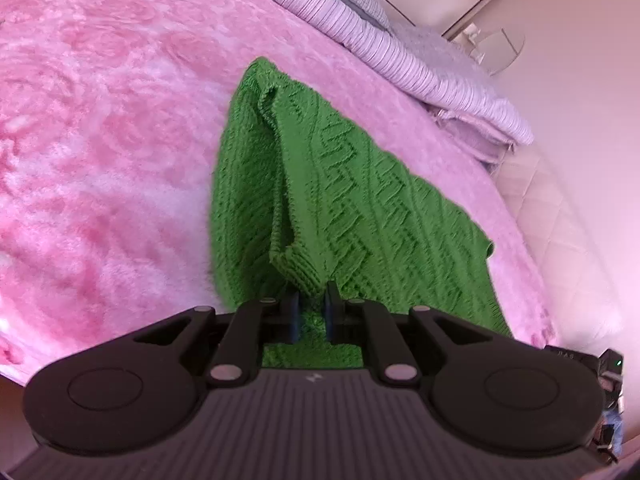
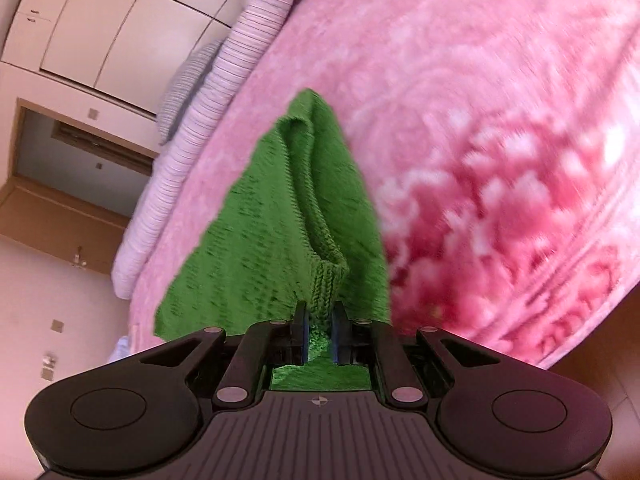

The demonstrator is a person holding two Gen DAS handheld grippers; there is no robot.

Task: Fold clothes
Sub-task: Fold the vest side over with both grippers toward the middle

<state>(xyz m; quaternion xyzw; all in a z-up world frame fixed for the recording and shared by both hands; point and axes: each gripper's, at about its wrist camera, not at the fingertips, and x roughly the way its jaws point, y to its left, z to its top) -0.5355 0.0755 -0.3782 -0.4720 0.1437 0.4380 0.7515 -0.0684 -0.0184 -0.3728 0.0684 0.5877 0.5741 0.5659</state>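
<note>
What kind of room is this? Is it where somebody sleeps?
Most likely a bedroom. A fluffy pink blanket covers a big bed, striped pillows lie along its far edge, and tall cupboard doors stand beside a doorway. A green knitted sweater is being folded on the bed.

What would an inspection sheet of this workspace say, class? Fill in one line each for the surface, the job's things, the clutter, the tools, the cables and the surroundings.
Surface: pink plush blanket covering a bed.
Job's things: green knit sweater, partly lifted off the blanket, a ribbed edge pinched in each tool.
Clutter: striped bedding piled along the blanket's far edge.
Tools: left tool shut on the sweater's ribbed edge; right tool shut on another ribbed edge.
Cables: nothing seen.
Surroundings: pale cabinet doors and a doorway beyond the bed; right view is motion-blurred.
</note>
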